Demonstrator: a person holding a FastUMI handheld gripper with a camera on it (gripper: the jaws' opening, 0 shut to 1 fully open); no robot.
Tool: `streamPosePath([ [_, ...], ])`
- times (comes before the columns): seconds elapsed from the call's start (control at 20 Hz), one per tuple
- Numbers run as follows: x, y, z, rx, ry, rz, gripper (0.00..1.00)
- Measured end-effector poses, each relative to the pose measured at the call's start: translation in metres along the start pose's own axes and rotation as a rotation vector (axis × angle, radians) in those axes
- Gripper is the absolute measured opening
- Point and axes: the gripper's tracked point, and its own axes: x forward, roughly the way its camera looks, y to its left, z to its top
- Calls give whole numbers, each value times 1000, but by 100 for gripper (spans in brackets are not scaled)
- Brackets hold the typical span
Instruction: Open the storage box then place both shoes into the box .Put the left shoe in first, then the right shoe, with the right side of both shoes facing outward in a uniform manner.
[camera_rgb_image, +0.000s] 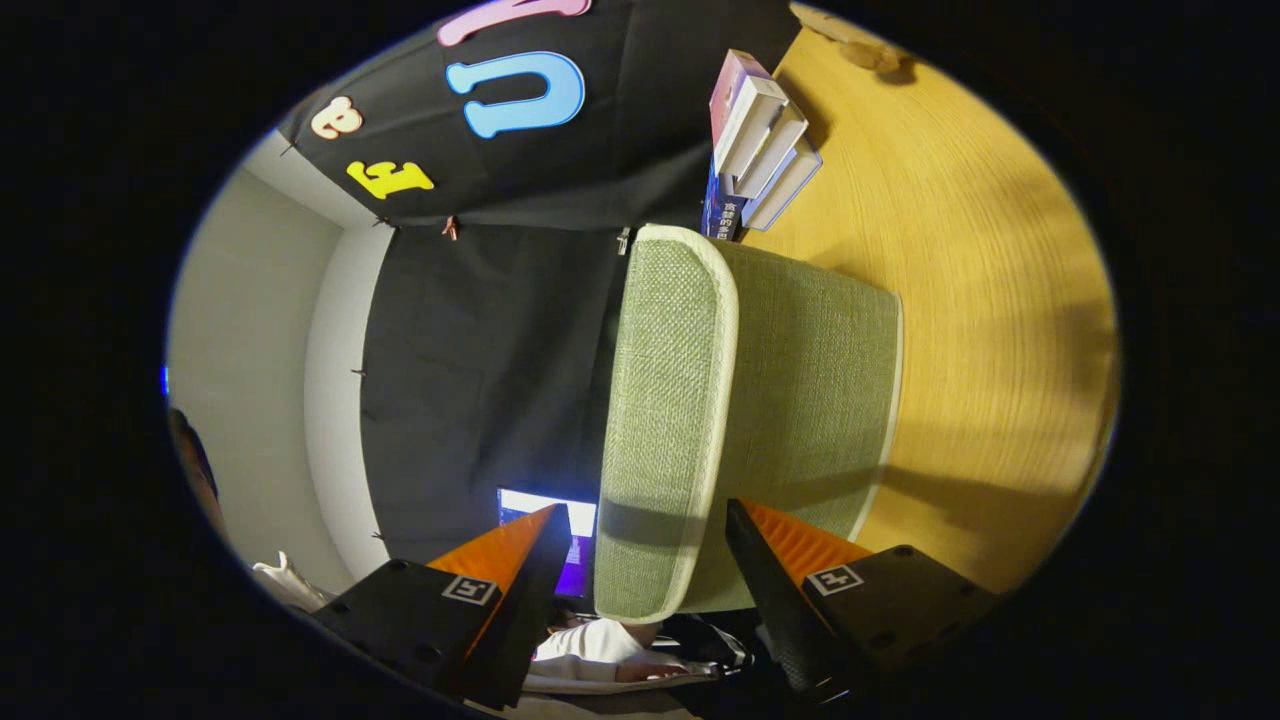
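Note:
The view is rolled on its side. A green woven storage box (810, 390) with pale trim stands on the wooden table (1000, 300). Its lid (665, 400), also green with a pale rim, sits on the box and looks down. My gripper (648, 520) is open, with one finger on each side of the lid's near end. One finger lies close against the lid's rim on the box side. On the other side a gap shows between finger and lid.
A stack of books (762, 140) lies on the table just beyond the box, by the black cloth wall. A small brown object (872, 55) sits farther off. A lit screen (545, 500) and a person's hand and sleeve (610, 650) show behind the fingers.

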Motion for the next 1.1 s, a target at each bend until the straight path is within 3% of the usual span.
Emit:
streamPosePath([
  [0.05,2,5,3,34,-9,52,94],
  [0.1,3,9,5,62,-20,90,80],
  [0.2,2,-9,4,86,-18,54,50],
  [0.25,-10,-6,9,82,-27,79,35],
  [0.35,-9,9,12,1,-90,71,6],
  [0.8,12,102,15,-168,-196,-69,5],
  [1.1,72,173,11,-346,-193,-136,5],
])
